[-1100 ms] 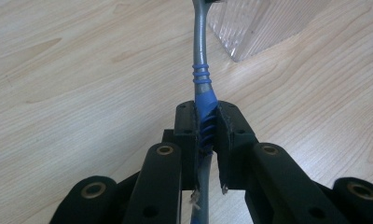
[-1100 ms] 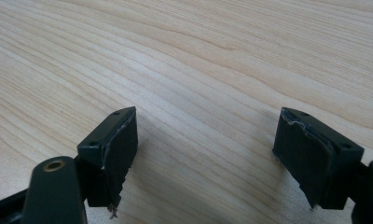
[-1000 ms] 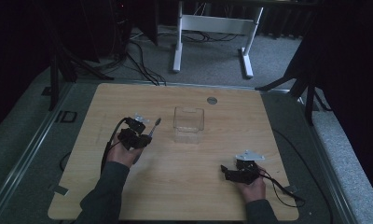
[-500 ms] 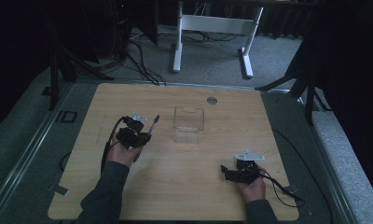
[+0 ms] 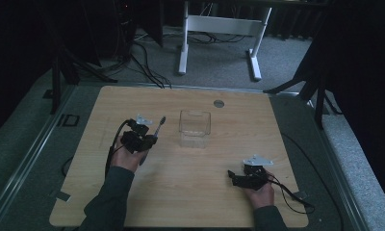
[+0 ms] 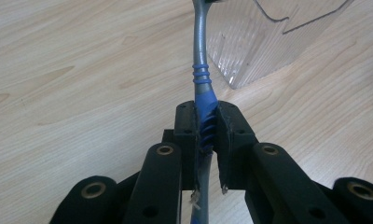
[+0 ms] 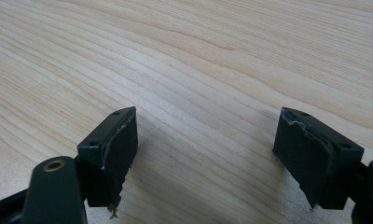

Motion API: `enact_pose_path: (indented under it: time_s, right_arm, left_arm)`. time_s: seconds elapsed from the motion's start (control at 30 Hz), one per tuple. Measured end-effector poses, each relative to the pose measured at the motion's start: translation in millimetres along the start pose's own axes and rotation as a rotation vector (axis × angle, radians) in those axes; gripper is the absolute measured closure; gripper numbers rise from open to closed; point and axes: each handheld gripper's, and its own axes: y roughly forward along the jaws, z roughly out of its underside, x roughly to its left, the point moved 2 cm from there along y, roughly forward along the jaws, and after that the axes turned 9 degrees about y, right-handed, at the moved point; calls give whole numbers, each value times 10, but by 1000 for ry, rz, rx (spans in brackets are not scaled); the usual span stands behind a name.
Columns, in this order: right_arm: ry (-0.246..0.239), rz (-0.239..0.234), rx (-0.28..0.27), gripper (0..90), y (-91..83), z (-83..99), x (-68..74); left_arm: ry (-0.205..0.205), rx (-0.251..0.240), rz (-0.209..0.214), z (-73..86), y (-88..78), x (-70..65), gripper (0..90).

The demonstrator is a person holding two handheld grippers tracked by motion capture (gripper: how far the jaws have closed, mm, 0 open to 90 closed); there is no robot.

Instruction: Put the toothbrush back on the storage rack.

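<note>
Looking left first, the left tool [image 6: 204, 135] is pinching a grey toothbrush with a ribbed blue grip [image 6: 201, 70] just beside the clear plastic box [image 5: 194, 128], so it could twist or clip that rim, while the right tool [image 7: 205, 154] sits spread over bare wooden tabletop [image 5: 190, 192].

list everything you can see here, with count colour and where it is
toothbrush: 1, blue and grey, clamped by its handle in the left claw, head pointing toward the container
clear container: 1, transparent, middle of the table, empty as far as can be seen
table: 1, light wood
round grommet: 1, grey, far edge of the table
white frame legs: 1 stand, white, on the floor beyond the table
cables: several, black, on the floor at far left
left claw: 1, black, shut on the toothbrush
right claw: 1, black, open, low over bare table at near right
</note>
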Motion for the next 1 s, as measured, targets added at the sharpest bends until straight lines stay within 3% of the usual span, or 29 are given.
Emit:
enact_pose_path:
  time_s: [1.0]
  right_arm:
    - [0,0,0,214,0,0,0]
  left_arm:
    - [-7,-95,-25,-97,-102,18,796]
